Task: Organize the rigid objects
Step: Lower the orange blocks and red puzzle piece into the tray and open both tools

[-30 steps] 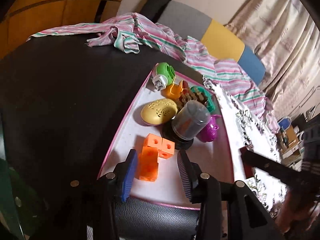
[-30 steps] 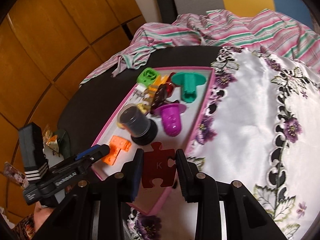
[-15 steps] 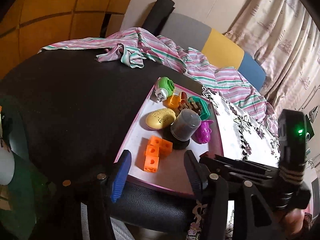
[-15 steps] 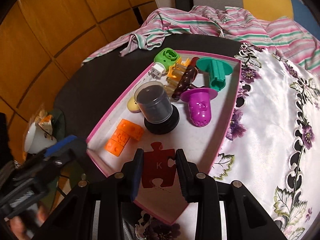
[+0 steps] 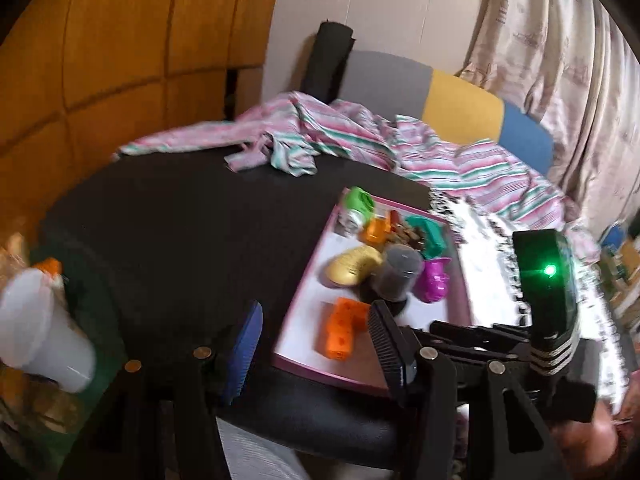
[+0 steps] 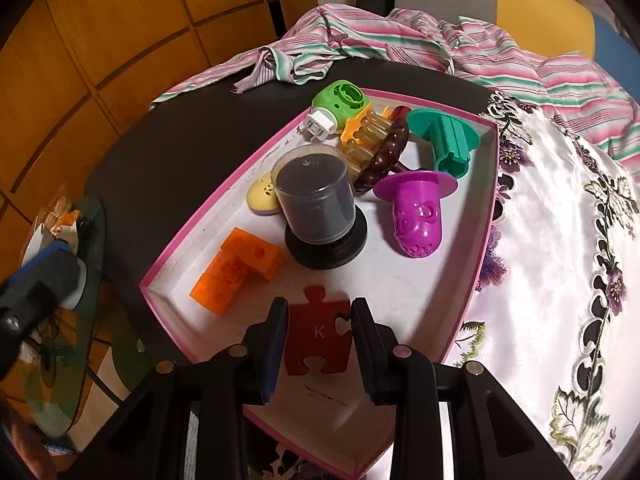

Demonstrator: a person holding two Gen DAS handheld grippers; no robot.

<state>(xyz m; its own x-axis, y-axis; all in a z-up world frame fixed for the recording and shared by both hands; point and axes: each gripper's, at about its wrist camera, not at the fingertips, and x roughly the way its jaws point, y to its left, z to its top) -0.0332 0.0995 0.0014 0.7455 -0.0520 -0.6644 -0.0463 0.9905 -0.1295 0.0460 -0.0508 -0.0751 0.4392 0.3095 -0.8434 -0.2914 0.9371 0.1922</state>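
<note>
Up front, the tray (image 6: 192,236) keeps bare floor near its pink rim, where the right gripper (image 6: 319,334) clamps a red puzzle piece (image 6: 318,334) just above it. Orange blocks (image 6: 236,270), a dark jar (image 6: 316,200), a purple cup (image 6: 418,216) and a green plug (image 6: 340,102) crowd the rest. Off the tray's edge, the left gripper (image 5: 316,344) hangs with jaws apart, empty.

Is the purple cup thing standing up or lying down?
Lying down. The purple cup rests on its side in the pink-rimmed tray, its wide rim facing the back.
</note>
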